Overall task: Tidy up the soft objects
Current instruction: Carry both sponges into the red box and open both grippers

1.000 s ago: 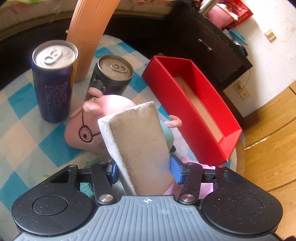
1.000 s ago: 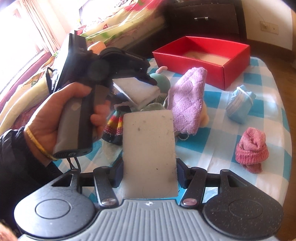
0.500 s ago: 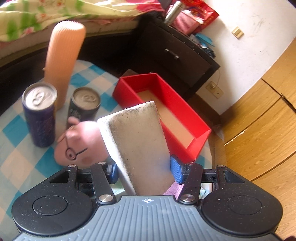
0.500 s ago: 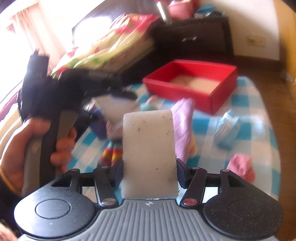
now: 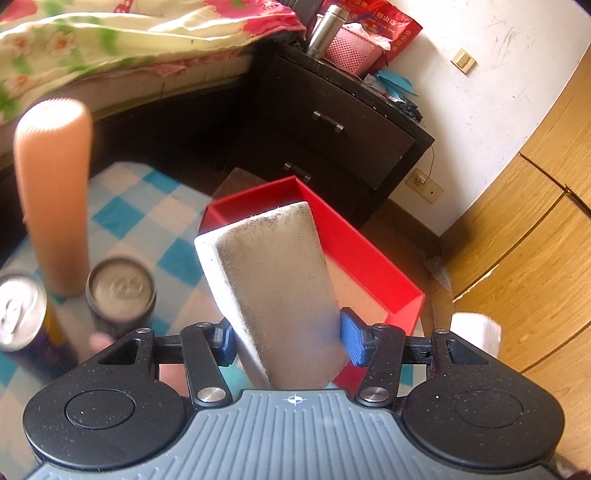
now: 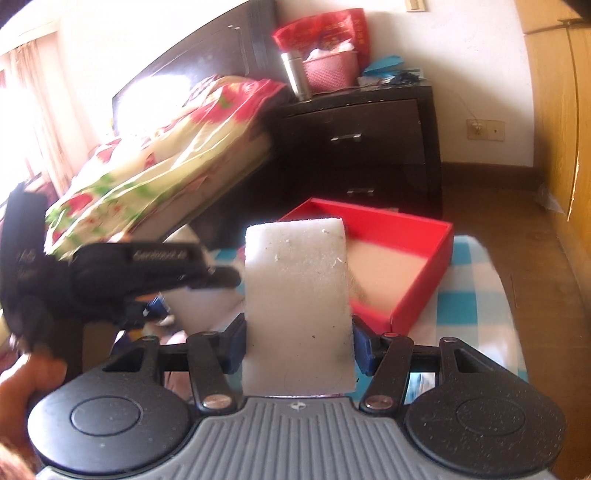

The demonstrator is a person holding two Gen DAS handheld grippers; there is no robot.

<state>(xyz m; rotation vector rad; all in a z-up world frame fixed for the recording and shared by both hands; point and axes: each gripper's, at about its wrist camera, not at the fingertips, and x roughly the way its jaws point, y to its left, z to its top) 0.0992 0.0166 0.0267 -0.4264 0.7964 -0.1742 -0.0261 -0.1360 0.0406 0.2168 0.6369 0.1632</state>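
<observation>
Checked tablecloth (image 5: pixel 122 218) beside bed (image 6: pixel 155 166), nightstand (image 6: pixel 369 136), wooden floor (image 5: pixel 517 258).

Legible text, as we find it: faint pale lettering on the black body of the left tongs (image 6: pixel 162 266), left of frame, too blurred to spell; gold characters on the red bag (image 5: pixel 391 22), upper centre, which we cannot read.

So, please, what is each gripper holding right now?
Left gripper: shut on grey sponge.
Right gripper: shut on white sponge.
</observation>
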